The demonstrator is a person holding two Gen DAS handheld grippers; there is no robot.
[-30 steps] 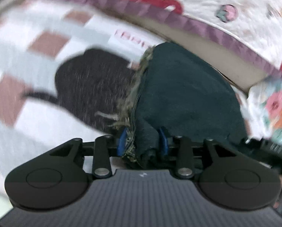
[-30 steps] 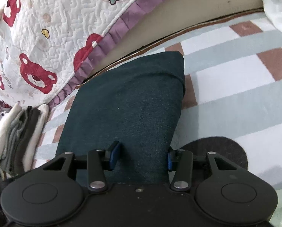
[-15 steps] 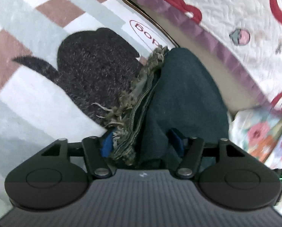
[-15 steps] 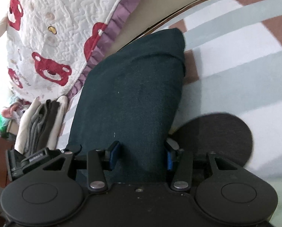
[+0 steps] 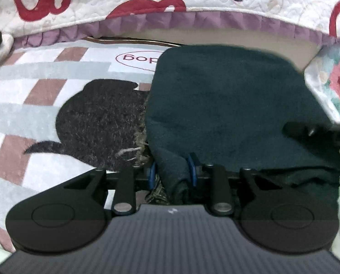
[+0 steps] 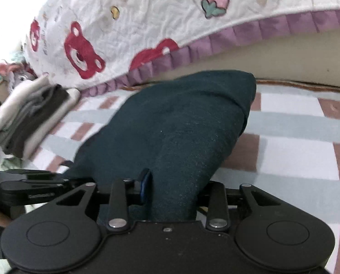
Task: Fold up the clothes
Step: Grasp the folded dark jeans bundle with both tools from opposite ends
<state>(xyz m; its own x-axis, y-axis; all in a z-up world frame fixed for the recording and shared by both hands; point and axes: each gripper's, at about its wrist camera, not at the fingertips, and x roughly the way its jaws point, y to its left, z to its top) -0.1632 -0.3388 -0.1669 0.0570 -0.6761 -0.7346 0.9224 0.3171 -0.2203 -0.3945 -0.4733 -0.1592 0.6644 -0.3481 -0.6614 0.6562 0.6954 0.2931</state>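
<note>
Left wrist: dark teal garment [image 5: 227,105] bunched between the closing jaws.

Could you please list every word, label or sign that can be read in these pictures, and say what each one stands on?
"gop", as it reads, in a red oval on the rug; the dark garment hides the rest.
Small white lettering on the left gripper's body: too blurred to read.
Red lettering on the quilt: too blurred to read.

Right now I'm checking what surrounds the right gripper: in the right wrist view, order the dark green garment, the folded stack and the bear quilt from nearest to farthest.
1. Dark green garment: bunched between the closing jaws of the right gripper.
2. Folded stack: left, on the checked rug.
3. Bear quilt: hanging behind, across the top.
</note>
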